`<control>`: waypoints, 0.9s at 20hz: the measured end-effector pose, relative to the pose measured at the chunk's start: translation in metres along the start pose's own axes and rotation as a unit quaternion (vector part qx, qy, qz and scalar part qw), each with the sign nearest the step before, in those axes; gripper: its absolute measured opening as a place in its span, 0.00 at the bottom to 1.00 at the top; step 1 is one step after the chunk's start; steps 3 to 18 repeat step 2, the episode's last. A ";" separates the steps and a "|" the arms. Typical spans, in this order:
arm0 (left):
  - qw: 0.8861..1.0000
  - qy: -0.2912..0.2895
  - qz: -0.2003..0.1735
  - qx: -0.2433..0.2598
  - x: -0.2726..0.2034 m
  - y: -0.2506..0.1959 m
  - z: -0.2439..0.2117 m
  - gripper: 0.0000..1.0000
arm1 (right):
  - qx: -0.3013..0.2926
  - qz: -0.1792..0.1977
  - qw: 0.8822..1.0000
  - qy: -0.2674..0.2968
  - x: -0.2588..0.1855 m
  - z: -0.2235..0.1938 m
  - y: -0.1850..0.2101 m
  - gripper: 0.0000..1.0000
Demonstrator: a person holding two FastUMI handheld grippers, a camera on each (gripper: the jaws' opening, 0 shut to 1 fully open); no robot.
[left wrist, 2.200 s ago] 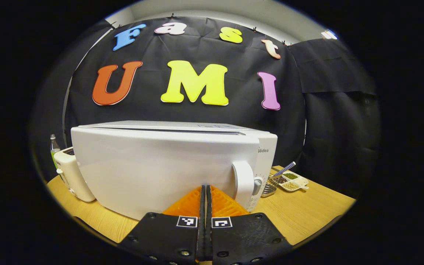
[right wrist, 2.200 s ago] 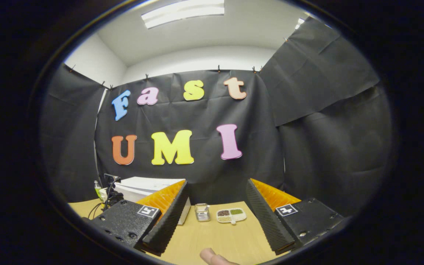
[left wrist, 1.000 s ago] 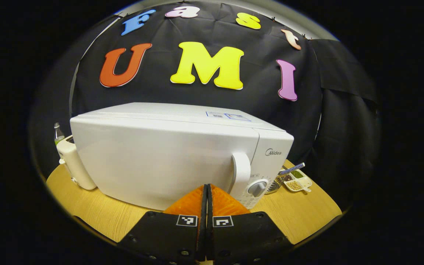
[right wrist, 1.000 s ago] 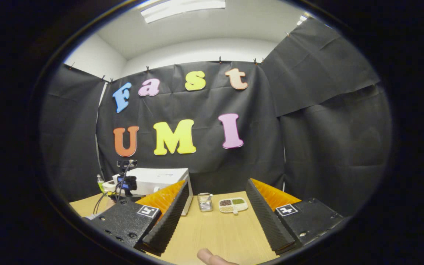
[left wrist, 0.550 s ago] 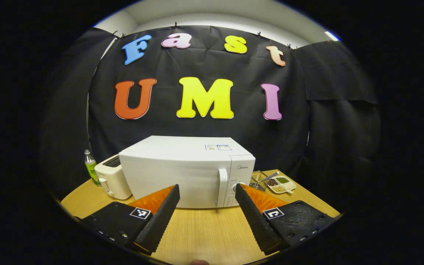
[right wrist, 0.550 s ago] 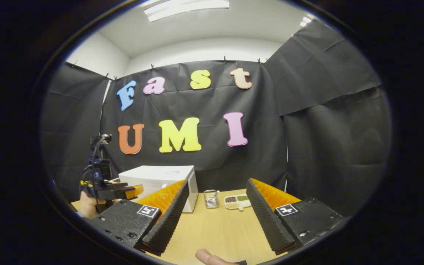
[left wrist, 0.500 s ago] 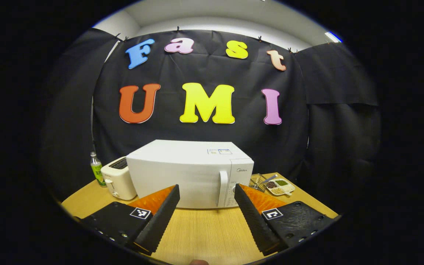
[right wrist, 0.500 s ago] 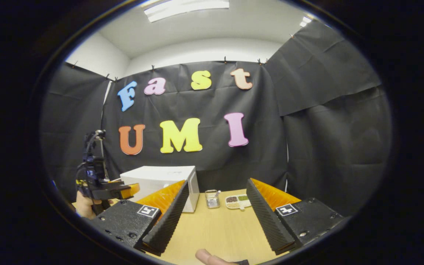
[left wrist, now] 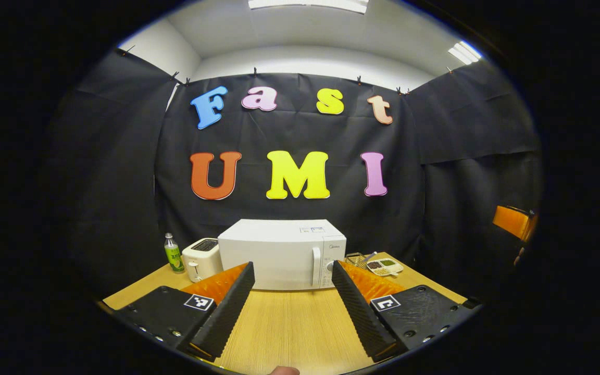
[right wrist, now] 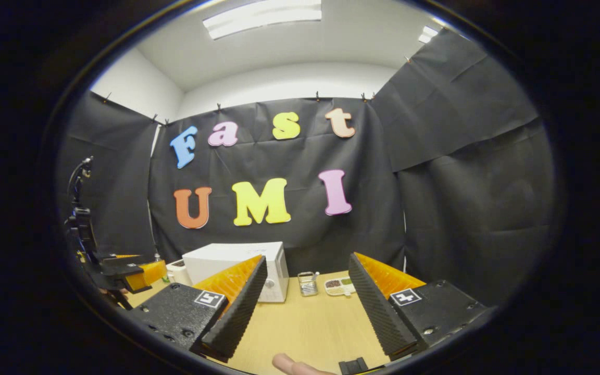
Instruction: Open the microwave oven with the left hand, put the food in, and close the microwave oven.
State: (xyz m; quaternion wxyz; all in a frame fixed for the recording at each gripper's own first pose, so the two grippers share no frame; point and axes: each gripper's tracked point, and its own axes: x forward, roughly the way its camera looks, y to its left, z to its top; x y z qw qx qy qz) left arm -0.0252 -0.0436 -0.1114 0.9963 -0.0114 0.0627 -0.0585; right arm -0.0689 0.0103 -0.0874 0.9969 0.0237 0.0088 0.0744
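The white microwave stands at the back of the wooden table with its door shut and its upright handle at the right of the door. My left gripper is open and empty, well back from the microwave over the table's front. My right gripper is also open and empty, pointing past the microwave on its right side. The left gripper appears at the far left of the right gripper view. A divided dish of grains lies right of the microwave.
A toaster and a green bottle stand left of the microwave. A wire basket sits between microwave and dish; basket and dish lie ahead of the right gripper. A fingertip pokes in below.
The left gripper, shut against the microwave door, has opened and drawn far back and up; the door went from slightly ajar to shut. The right gripper barely moved.
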 end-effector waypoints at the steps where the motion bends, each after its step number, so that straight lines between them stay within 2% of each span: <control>1: 1.000 -0.001 0.001 -0.003 -0.011 0.002 -0.001 0.93 | -0.001 -0.001 1.000 -0.001 -0.002 0.001 0.001 0.90; 18: 1.000 -0.008 0.005 -0.006 -0.020 0.004 0.000 0.93 | 0.000 0.000 1.000 0.000 -0.003 -0.002 0.003 0.90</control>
